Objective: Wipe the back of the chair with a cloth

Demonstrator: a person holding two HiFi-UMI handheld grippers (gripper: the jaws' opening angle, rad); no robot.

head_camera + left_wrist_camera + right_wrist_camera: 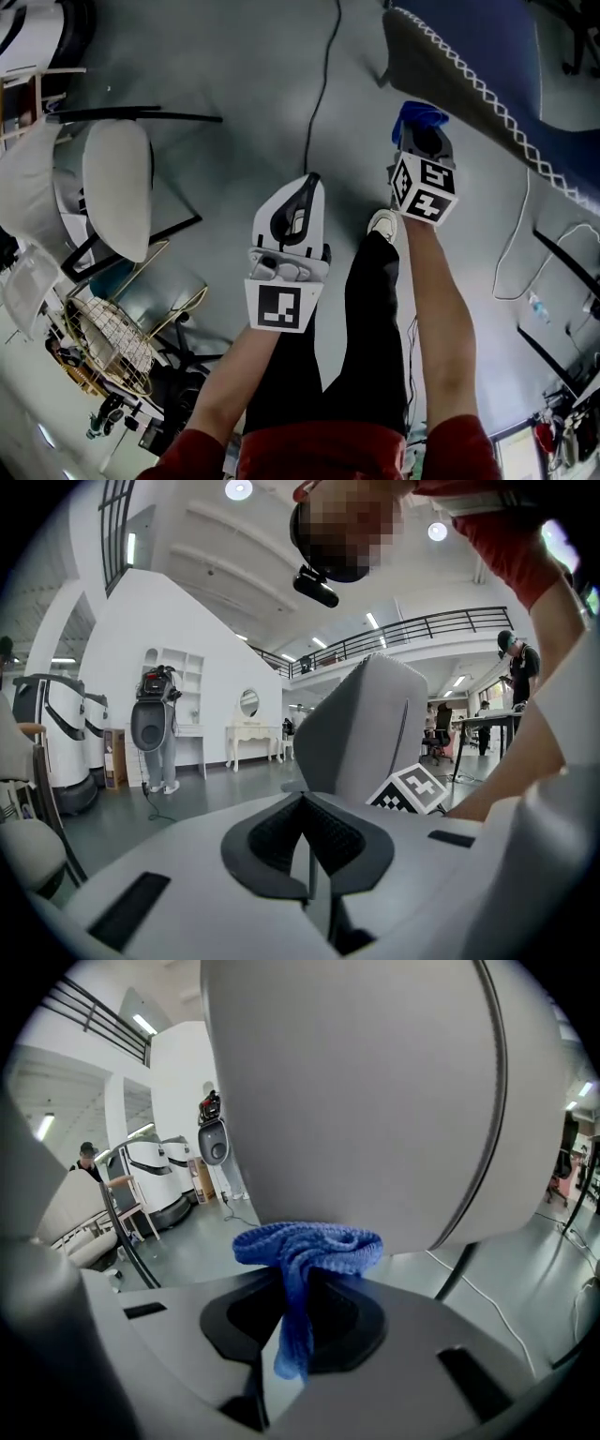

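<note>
Blue knitted cloth [309,1246] is sitting pinched between the jaws of the right gripper [295,1312], its bunched top spreading above them and one tail hanging down through the narrow gap. In the right gripper view it is lying right up against the lower edge of the grey chair back [356,1101], though whether it is actually touching the surface cannot be told. From the head view, the right gripper [422,141] is reaching forward with the cloth [419,116] just beside the grey chair [450,66] with its white zigzag-stitched edge. The left gripper [309,180] is hanging lower, well apart from the chair, its jaws pressed together with nothing between them [307,841].
</note>
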